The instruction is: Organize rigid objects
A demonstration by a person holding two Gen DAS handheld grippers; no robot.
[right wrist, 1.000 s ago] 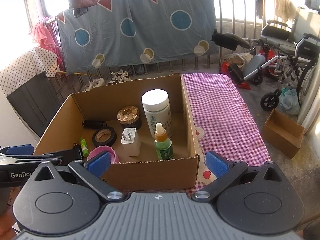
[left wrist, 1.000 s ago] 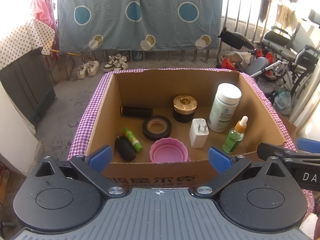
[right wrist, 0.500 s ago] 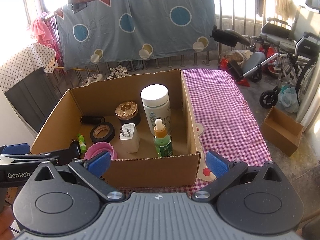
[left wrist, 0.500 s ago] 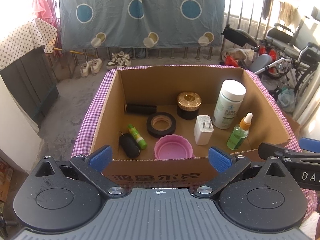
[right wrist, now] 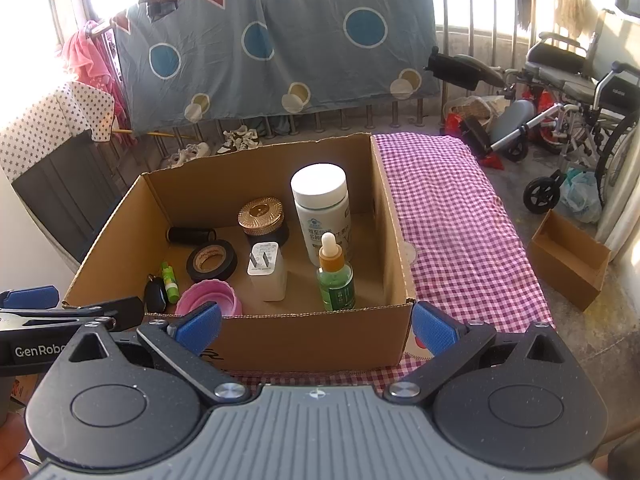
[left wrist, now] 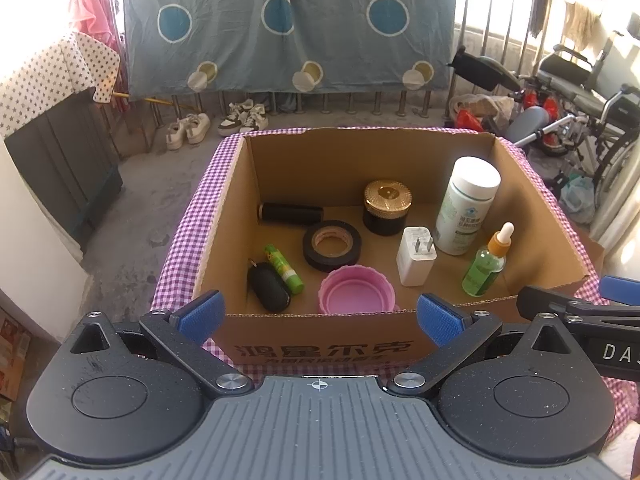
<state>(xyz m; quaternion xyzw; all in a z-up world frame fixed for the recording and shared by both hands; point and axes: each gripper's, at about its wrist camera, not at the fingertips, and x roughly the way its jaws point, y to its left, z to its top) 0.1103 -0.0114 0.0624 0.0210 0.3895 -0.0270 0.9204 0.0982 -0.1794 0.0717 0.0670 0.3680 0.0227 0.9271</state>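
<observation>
An open cardboard box [left wrist: 320, 346] [right wrist: 312, 340] sits on a purple checked cloth [right wrist: 452, 216]. Inside it stand a white bottle [left wrist: 466, 206] [right wrist: 322, 212], a green dropper bottle [left wrist: 486, 266] [right wrist: 335, 276], a white charger plug [left wrist: 416, 260] [right wrist: 266, 270] and a gold-lidded black jar [left wrist: 386, 206] [right wrist: 262, 216]. A black tape roll [left wrist: 332, 245] [right wrist: 211, 260], pink lid [left wrist: 356, 294] [right wrist: 208, 298], green stick [left wrist: 283, 268], black key fob [left wrist: 267, 290] and black tube [left wrist: 290, 213] lie on its floor. My left gripper [left wrist: 319, 316] and right gripper [right wrist: 316, 326] hover open and empty before the box's near wall.
A blue patterned sheet [left wrist: 288, 24] hangs on a railing behind. Shoes [left wrist: 188, 130] lie on the concrete floor. A wheelchair [right wrist: 576, 92] and a small cardboard box [right wrist: 568, 262] stand to the right. A dark cabinet [left wrist: 60, 164] is on the left.
Both grippers have drawn back and risen a little, so the box appears slightly farther and lower in view. The objects in the box have not moved.
</observation>
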